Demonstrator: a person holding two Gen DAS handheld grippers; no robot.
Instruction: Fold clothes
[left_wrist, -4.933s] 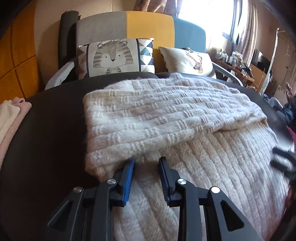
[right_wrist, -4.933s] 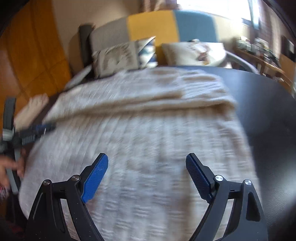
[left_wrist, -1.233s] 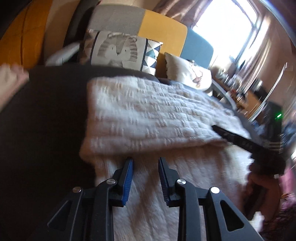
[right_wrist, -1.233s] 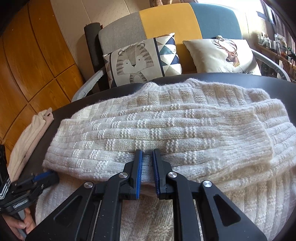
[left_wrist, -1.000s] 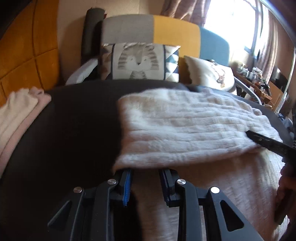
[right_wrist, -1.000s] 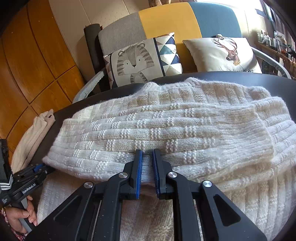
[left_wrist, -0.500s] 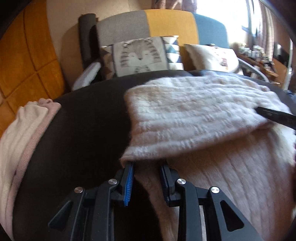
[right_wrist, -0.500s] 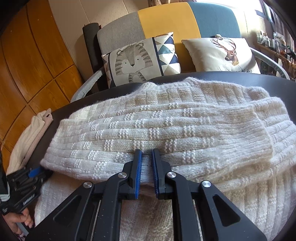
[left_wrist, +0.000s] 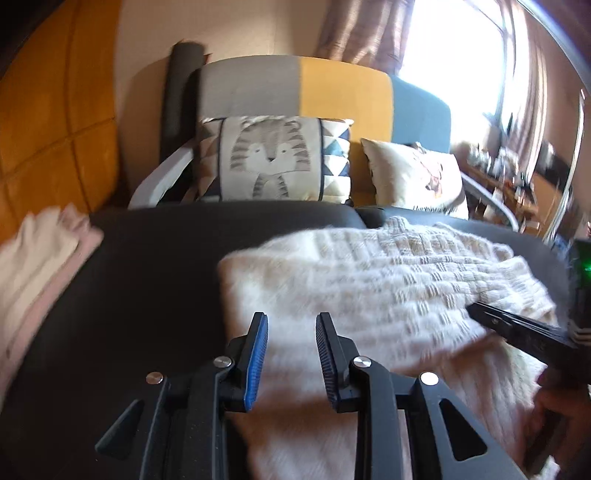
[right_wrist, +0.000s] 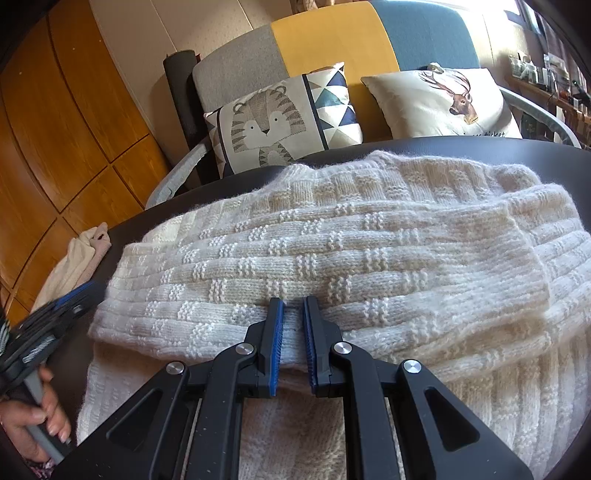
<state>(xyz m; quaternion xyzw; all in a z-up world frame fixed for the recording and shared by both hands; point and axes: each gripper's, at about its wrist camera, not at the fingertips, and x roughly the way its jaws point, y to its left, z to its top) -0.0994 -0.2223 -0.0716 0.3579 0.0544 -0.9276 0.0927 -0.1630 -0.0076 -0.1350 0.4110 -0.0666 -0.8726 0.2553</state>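
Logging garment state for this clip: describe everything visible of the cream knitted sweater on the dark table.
The cream knitted sweater is thick and fuzzy, with a ribbed, basket-weave texture. It lies flat on the dark round table, one part folded across the body as a long band. The right gripper is shut on that band's near edge. The left gripper stands partly open over its left end; contact there is unclear.

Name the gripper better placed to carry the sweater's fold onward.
Right. The right gripper is shut on the folded edge of the cream sweater. The left gripper hovers at the sweater's end, apparently gripping nothing.

Deer cushion (right_wrist: 439, 103): "ticket" (preceding word unreadable).
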